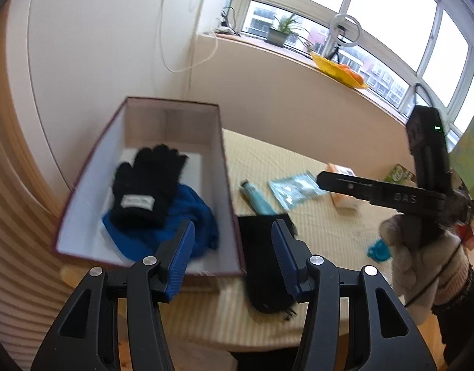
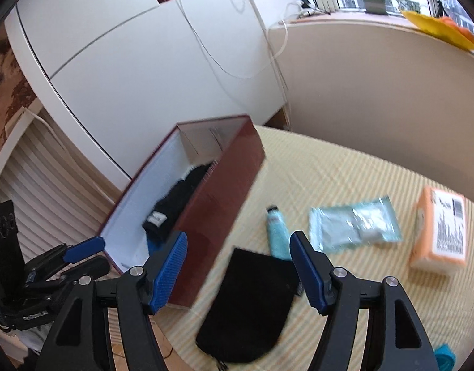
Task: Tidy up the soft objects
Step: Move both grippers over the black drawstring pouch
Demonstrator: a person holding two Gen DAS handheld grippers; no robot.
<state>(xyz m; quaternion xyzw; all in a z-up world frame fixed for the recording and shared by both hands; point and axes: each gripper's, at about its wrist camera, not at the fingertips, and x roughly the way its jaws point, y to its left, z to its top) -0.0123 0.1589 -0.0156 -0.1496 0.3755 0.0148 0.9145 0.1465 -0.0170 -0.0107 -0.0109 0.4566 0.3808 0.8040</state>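
While a black glove (image 1: 147,185) lies in the box (image 1: 82,167), both the left gripper (image 1: 233,247) and right gripper (image 2: 238,258) hover wide open and empty above a black pouch (image 2: 252,303).

Both wrist views look down, sharing box (image 1: 150,185) and pouch (image 2: 249,306)

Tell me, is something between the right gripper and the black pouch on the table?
Nothing visible is. The right gripper is open, above the black pouch, which lies flat on the table beside the box. The tube lies beyond the pouch.
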